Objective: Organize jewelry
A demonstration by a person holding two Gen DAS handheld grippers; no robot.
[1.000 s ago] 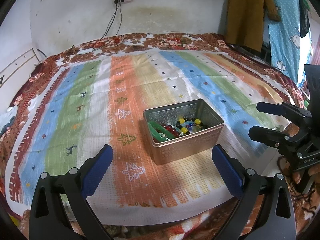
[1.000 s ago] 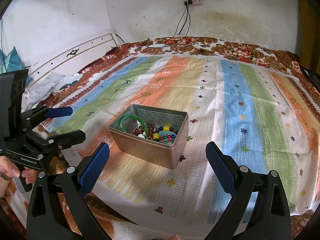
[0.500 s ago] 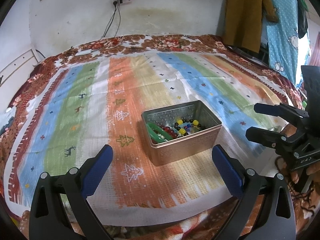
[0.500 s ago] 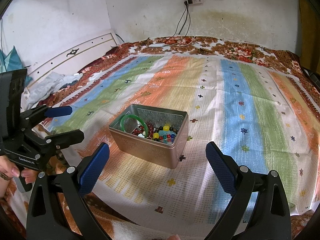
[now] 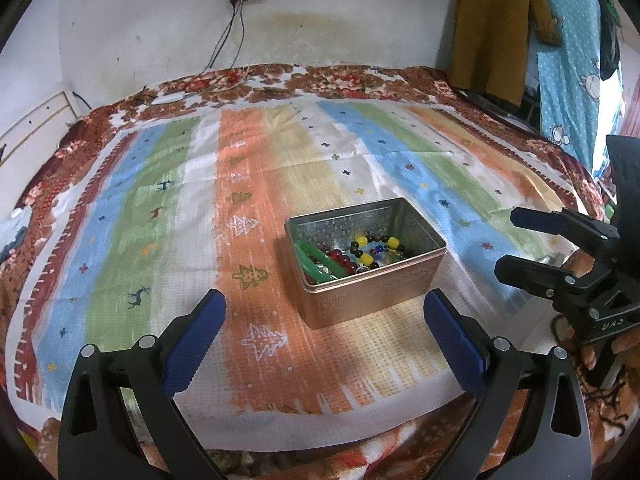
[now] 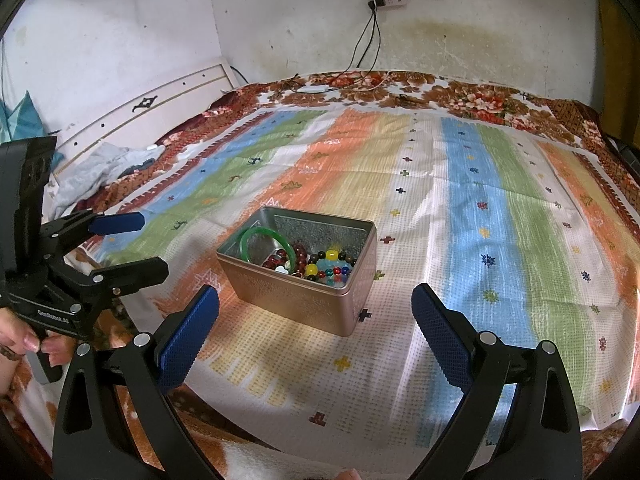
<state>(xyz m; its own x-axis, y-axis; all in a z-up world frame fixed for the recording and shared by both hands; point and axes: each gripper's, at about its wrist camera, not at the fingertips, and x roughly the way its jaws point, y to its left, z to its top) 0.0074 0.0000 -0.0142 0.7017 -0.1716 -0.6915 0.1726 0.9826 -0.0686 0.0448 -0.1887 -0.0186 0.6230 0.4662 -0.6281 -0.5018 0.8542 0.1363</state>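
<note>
A rose-gold metal tin [image 5: 372, 300] [image 6: 296, 300] stands open on the striped cloth. Inside lie a green bangle [image 5: 314, 262] [image 6: 264, 236], dark red beads [image 5: 340, 258] [image 6: 298, 254] and a bracelet of yellow and dark beads [image 5: 376, 246] [image 6: 326, 262]. My left gripper [image 5: 324, 332] is open and empty, just short of the tin; it also shows at the left of the right wrist view [image 6: 124, 246]. My right gripper [image 6: 316, 328] is open and empty, near the tin's front; it shows at the right of the left wrist view [image 5: 516, 244].
The striped cloth [image 5: 160, 216] [image 6: 500, 216] covers a bed with a floral blanket [image 5: 320, 80]. Cables [image 6: 344, 80] lie at the far edge below a wall socket. Clothes hang at the far right [image 5: 492, 28]. A headboard [image 6: 160, 100] and crumpled clothes [image 6: 100, 168] are at the left.
The left wrist view has shifted slightly, so the tin sits a little lower and further left in it. The right gripper has barely moved. Both stay open.
</note>
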